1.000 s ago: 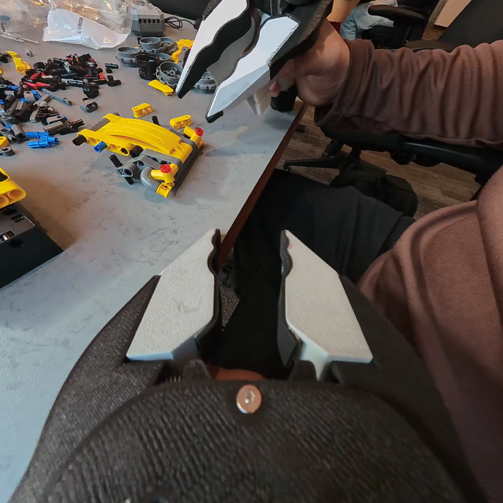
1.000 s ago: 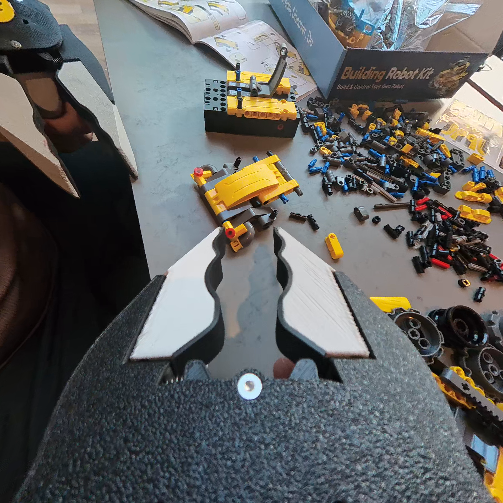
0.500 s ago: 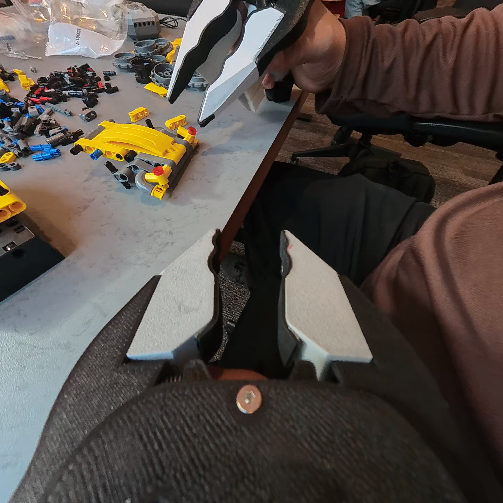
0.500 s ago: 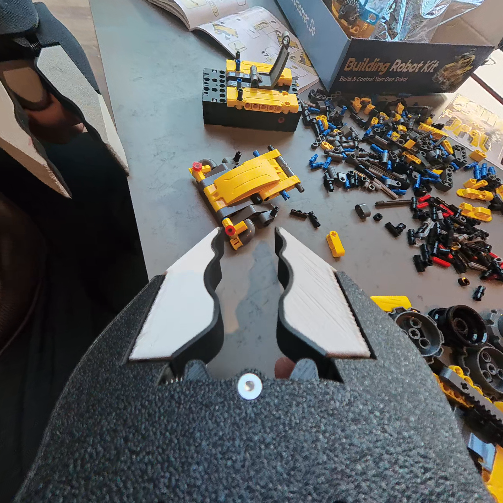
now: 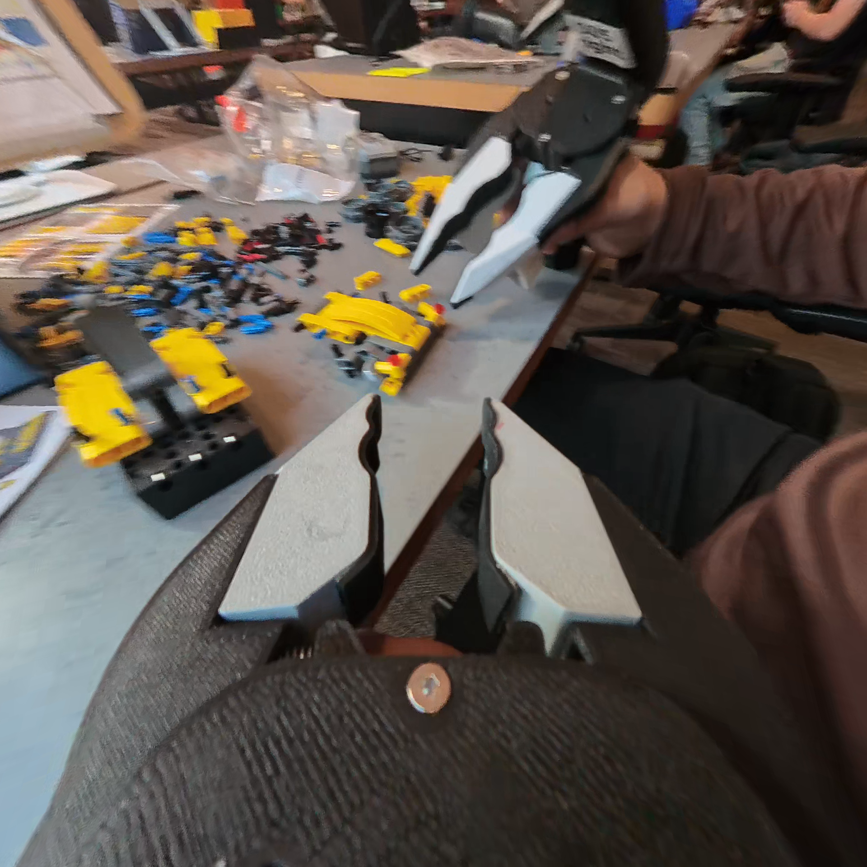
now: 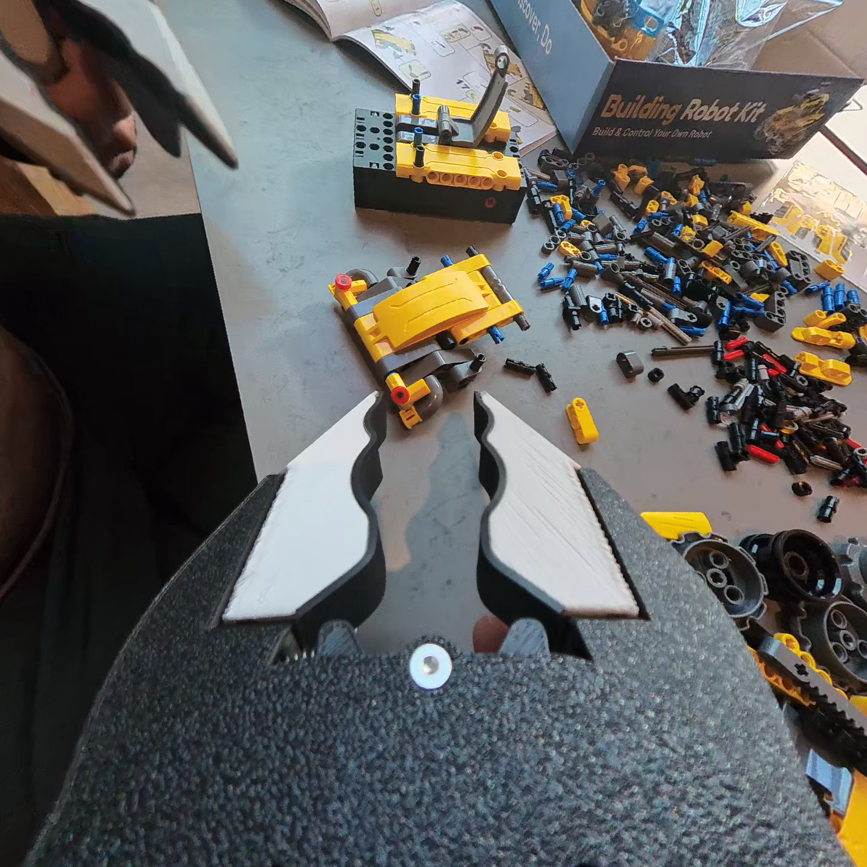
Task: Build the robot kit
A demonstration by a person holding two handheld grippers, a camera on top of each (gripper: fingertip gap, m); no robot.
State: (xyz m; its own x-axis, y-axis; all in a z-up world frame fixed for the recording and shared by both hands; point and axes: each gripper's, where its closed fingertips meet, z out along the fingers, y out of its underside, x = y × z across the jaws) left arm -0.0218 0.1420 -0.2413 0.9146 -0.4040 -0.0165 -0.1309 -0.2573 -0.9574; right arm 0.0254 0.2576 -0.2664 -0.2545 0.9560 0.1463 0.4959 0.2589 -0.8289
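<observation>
A yellow and grey brick assembly (image 6: 422, 323) with red studs lies on the grey table (image 6: 291, 244) near its edge; it also shows in the left wrist view (image 5: 375, 328). My right gripper (image 6: 427, 399) is open and empty, its tips just short of the assembly's near end. In the left wrist view the right gripper (image 5: 436, 286) hovers above the assembly. My left gripper (image 5: 429, 406) is open and empty over the table's edge, short of the assembly. It shows blurred at the top left of the right wrist view (image 6: 183, 187).
A black block with yellow beams (image 6: 441, 164) stands behind the assembly, also in the left wrist view (image 5: 187, 450). Loose small parts (image 6: 703, 291), black wheels (image 6: 774, 577), an open booklet (image 6: 422, 42), a kit box (image 6: 694, 108) and clear bags (image 5: 291, 140) crowd the table. The person's legs (image 5: 657, 460) are below the edge. Spacing between my two grippers at the tips: around 15 centimetres.
My left gripper has swung up and left, from the person's lap toward the table; its view is blurred by motion. My right gripper has edged slightly closer to the assembly.
</observation>
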